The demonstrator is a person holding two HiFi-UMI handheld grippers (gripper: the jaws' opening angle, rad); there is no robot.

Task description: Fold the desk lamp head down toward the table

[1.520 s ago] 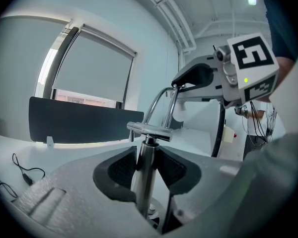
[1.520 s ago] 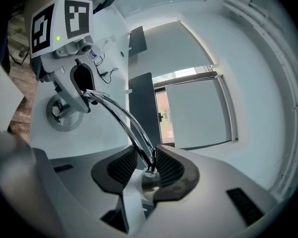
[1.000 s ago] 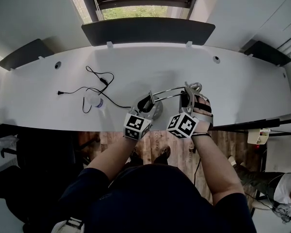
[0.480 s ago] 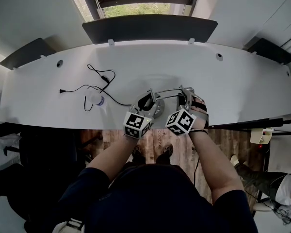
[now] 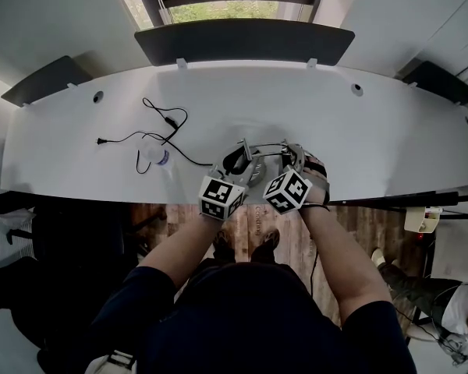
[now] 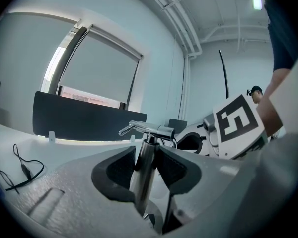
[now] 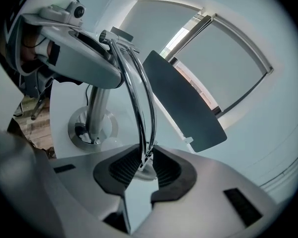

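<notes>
Only print to read: black-and-white square markers [image 5: 287, 191] on the cubes. Working at a long white desk [image 5: 374, 131] under a window [image 5: 234, 10], dark screen [image 5: 242, 41] along the back. Got the desk lamp [image 5: 255, 170] parked right at the front edge, above the wooden floor [image 5: 253, 220]. Clamping its upright post [image 6: 139, 187] in the left gripper [image 6: 145, 155], and pinching its thin chrome rods [image 7: 136, 103] in the narrowed right gripper [image 7: 147, 157]. Loose black cable [image 5: 160, 135] off left, lots of bare desk right.
</notes>
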